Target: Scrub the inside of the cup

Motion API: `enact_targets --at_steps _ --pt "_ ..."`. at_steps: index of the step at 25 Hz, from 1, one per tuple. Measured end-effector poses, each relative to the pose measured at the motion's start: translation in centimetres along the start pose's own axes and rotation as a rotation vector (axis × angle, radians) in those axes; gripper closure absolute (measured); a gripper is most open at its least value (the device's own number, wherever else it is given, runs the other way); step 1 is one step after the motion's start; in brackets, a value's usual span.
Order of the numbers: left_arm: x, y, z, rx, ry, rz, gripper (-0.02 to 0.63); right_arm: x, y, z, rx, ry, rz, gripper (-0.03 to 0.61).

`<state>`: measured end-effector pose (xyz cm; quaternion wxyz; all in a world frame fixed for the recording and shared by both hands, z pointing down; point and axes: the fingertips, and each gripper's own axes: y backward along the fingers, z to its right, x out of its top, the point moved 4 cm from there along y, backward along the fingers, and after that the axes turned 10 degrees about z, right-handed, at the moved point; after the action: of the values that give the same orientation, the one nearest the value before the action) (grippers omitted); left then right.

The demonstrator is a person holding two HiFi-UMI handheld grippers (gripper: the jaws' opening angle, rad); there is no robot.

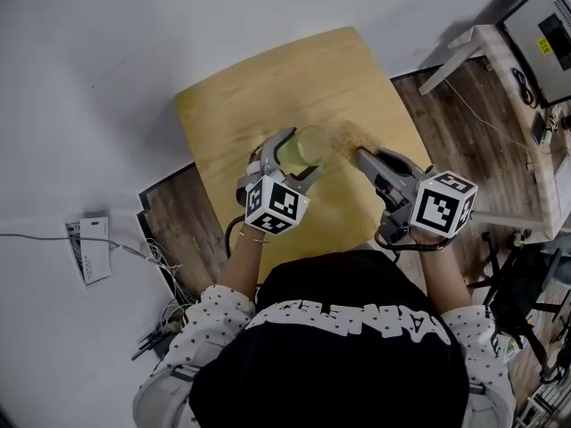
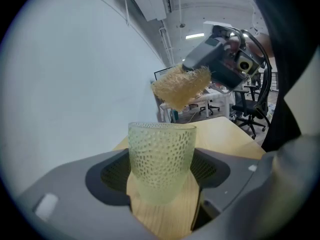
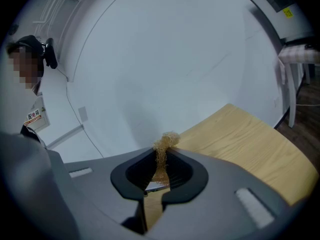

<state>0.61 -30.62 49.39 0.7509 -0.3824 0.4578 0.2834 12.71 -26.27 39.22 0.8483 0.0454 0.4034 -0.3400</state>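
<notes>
A pale green cup (image 2: 161,161) with a honeycomb pattern stands upright between the jaws of my left gripper (image 2: 161,176), which is shut on it just above the wooden table (image 1: 268,87). From the head view the cup (image 1: 308,146) is at the table's middle. My right gripper (image 3: 161,168) is shut on a tan scrubbing pad (image 3: 163,146), pinched thin between its jaws. In the left gripper view the pad (image 2: 181,86) hangs above and slightly right of the cup's open rim, apart from it. In the head view the pad (image 1: 350,138) lies just right of the cup, at the tip of the right gripper (image 1: 366,157).
The small table stands against a white wall. Wood flooring, a white table leg (image 1: 446,61) and a monitor (image 1: 544,34) are at the right. Cables and a white box (image 1: 89,248) lie at the left. A person (image 3: 27,89) stands at the left edge of the right gripper view.
</notes>
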Motion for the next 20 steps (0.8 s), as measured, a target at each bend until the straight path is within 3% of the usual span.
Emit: enact_targets --at_steps 14,20 --pt "-4.2 -1.8 -2.4 0.052 0.172 0.075 0.25 -0.8 -2.2 1.3 -0.079 -0.011 -0.018 0.523" --pt "-5.5 -2.5 -1.8 0.04 0.183 0.058 0.25 -1.1 -2.4 1.7 -0.09 -0.009 -0.021 0.523"
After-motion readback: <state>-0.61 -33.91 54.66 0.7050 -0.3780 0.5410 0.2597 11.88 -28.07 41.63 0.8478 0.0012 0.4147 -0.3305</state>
